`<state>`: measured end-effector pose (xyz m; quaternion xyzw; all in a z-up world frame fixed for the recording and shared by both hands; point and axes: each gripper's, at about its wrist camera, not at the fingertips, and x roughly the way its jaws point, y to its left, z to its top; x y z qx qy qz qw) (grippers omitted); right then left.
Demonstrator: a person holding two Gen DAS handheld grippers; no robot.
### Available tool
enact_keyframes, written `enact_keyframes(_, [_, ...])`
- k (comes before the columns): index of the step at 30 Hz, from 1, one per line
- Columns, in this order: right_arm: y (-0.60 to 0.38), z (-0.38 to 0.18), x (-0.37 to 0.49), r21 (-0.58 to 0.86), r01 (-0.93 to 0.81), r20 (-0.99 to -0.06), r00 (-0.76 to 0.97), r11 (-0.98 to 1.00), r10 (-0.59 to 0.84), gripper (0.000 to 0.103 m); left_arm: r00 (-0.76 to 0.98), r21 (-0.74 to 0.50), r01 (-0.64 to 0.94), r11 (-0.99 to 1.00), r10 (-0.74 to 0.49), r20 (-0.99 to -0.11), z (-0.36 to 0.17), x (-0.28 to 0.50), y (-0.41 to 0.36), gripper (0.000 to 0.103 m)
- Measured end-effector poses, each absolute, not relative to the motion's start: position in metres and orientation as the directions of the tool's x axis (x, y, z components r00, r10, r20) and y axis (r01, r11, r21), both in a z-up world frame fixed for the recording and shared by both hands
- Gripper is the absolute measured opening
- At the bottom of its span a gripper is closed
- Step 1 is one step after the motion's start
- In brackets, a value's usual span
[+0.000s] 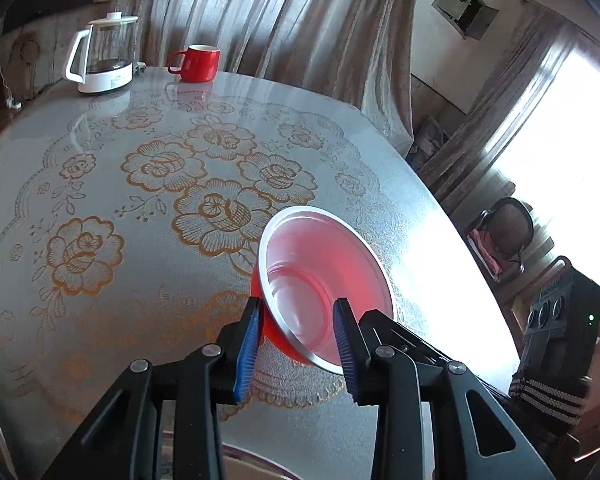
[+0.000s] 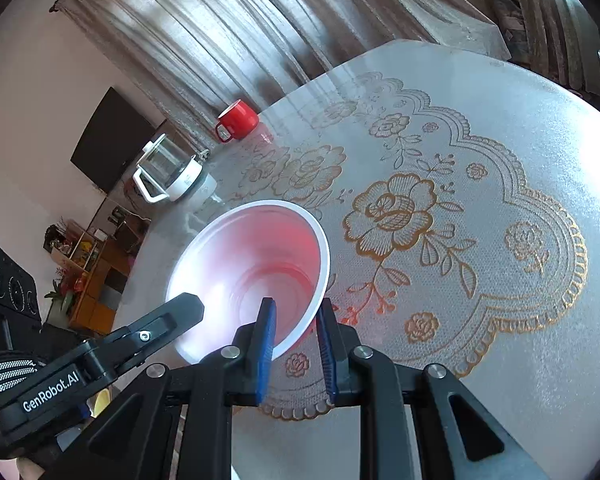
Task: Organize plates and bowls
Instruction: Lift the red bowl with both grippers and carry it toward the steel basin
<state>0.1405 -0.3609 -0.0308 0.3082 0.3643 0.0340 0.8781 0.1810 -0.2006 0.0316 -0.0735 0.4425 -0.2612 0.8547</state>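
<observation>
A red plastic bowl (image 1: 324,280) with a white inside is tilted above the round table (image 1: 100,200). My left gripper (image 1: 296,320) straddles its near rim, one blue pad outside the wall and one inside, with a gap still showing. In the right wrist view the same bowl (image 2: 252,264) is straddled at its right rim by my right gripper (image 2: 294,320), pads close to the wall on both sides. The left gripper's finger (image 2: 172,316) reaches the bowl from the left there. Firm contact is unclear on both.
A red mug (image 1: 198,63) and a glass kettle with white base (image 1: 104,56) stand at the far edge of the table, before curtains. A floral lace-pattern cover lies over the table. A chair (image 1: 504,236) stands to the right beyond the edge.
</observation>
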Motion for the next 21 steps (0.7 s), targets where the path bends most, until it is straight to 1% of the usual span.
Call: enact_keyframes(21, [-0.287,-0.018,0.124,0.541,0.051,-0.617,0.702,0.84,0.355,0.021,0.552,-0.35,0.311,0.883,-0.468,-0.69,0.04,0.131,-0.124,0.035])
